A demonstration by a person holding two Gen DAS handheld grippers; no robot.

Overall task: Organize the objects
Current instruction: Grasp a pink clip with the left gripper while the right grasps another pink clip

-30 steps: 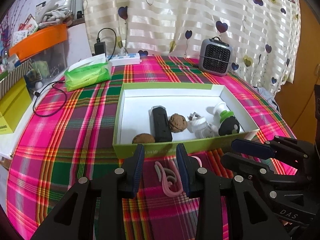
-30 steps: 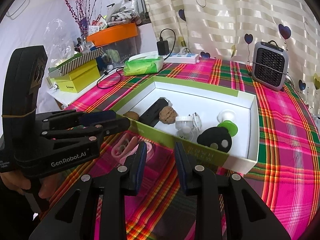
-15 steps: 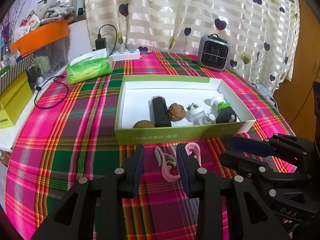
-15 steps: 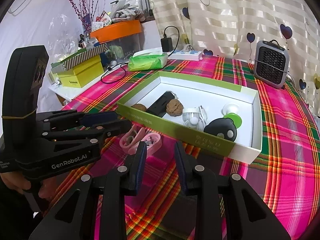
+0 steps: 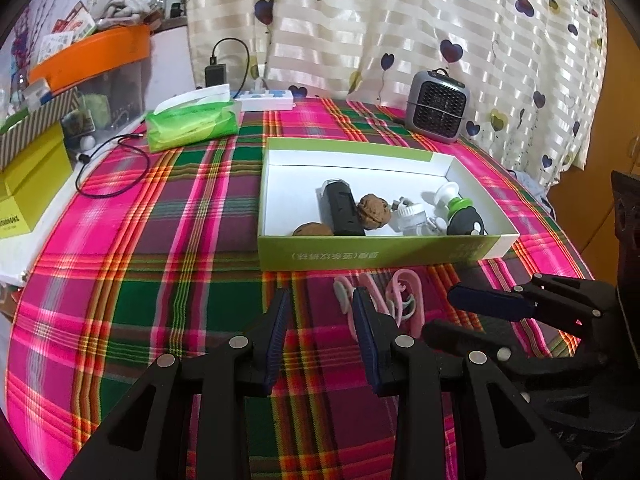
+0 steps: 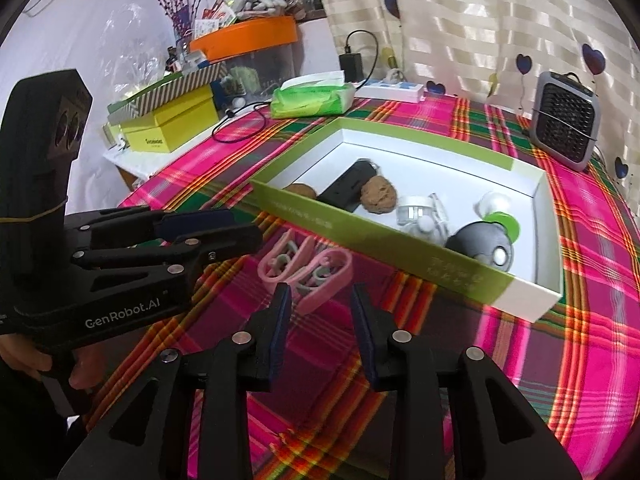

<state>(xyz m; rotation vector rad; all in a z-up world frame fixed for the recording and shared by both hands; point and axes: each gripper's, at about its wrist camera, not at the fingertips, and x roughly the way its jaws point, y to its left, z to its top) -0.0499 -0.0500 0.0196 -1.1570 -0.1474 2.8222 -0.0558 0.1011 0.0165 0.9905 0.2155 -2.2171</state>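
Both grippers hang low over the plaid tablecloth [image 5: 168, 248] with nothing between their jaws — the left gripper [image 5: 320, 320] stands apart, and the right gripper [image 6: 320, 312] has just been spreading wider. The pink clips [image 6: 306, 270] lie in a small tangle on the cloth, just outside the near wall of the green-and-white box [image 5: 376, 254] and close ahead of both sets of fingertips. Inside the box sit two walnuts [image 5: 373, 211], a black rectangular case [image 5: 342, 212], a small clear jar [image 6: 416, 212] and a round black gadget [image 6: 486, 246] — all crowded toward the near wall.

The bench [image 5: 168, 280] left of the green box [image 5: 376, 254] is bare cloth. In front of its near wall, the pink clips [image 6: 306, 270] lie between both claws.
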